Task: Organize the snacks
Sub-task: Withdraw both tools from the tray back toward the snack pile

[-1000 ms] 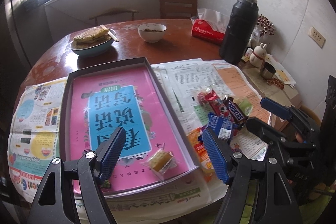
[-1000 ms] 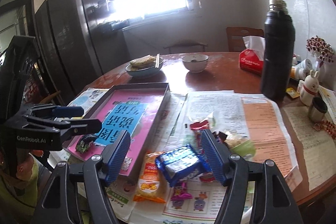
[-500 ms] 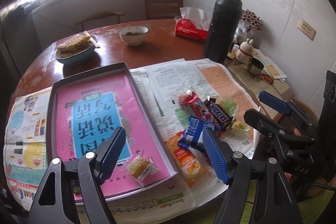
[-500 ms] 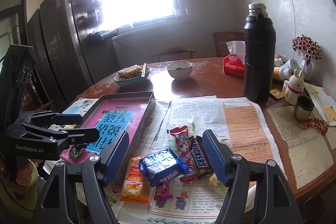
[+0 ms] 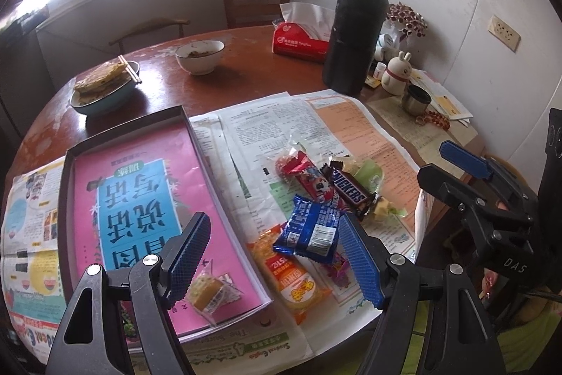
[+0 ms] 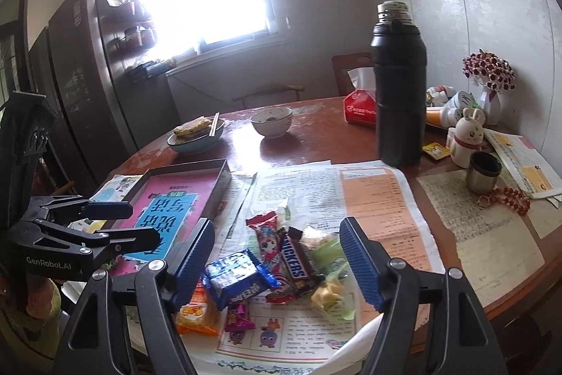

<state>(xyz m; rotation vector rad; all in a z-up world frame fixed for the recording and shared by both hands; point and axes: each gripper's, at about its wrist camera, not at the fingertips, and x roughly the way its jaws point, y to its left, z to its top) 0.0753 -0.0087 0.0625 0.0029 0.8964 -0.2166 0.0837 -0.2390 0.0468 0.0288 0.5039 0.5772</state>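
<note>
**Snack pile beside the tray, both claws apart**

The round wooden table point(image 5: 246, 83) carries newspaper sheets point(image 5: 281, 125). On them lies the shallow dark tray point(image 5: 130, 129) lined with a pink book cover. Just right of the tray sits the snack pile: an orange packet point(image 5: 295, 280), a blue biscuit pack point(image 5: 311, 231), a Snickers bar point(image 5: 351, 190). Inside the tray, at its near edge, lies a clear-wrapped cake point(image 5: 209, 292). The left gripper point(image 5: 270, 252) and right gripper point(image 6: 277, 255) hover with jaws apart, holding nothing.
</note>
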